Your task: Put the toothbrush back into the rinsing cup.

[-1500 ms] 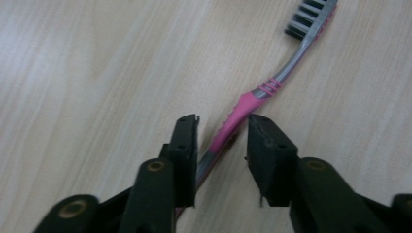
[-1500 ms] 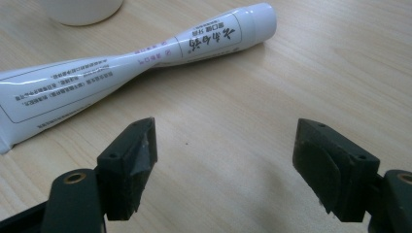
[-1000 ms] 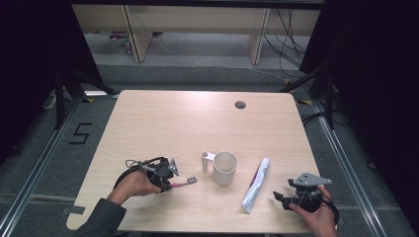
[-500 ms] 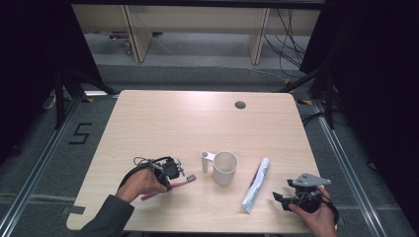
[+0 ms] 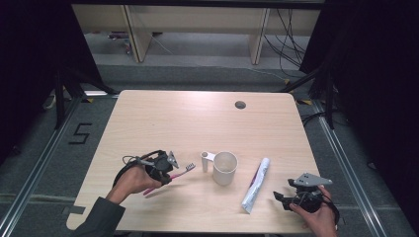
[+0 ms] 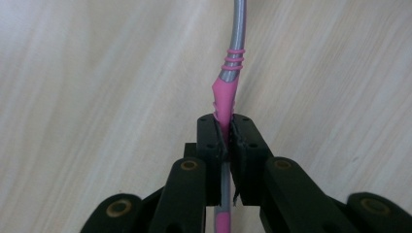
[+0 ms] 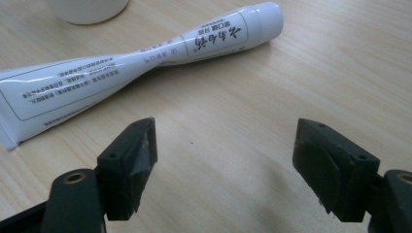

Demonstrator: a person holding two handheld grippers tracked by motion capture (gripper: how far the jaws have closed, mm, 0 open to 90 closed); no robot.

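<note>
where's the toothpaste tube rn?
High view: the tube lies flat on the table's near right, between the cup and the right tool, touching neither.

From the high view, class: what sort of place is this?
Probably a lab recording station, not a bathroom: a bare wooden table ringed by black curtains, a floor marking "5", loose cables, and hand-held grippers working a toothbrush.

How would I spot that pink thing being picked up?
Look at the wooden table, near its front edge, left of the white mug. The toothbrush is clamped in the left claw: the one slim pink-and-grey stick, unlike the fat white tube.
</note>
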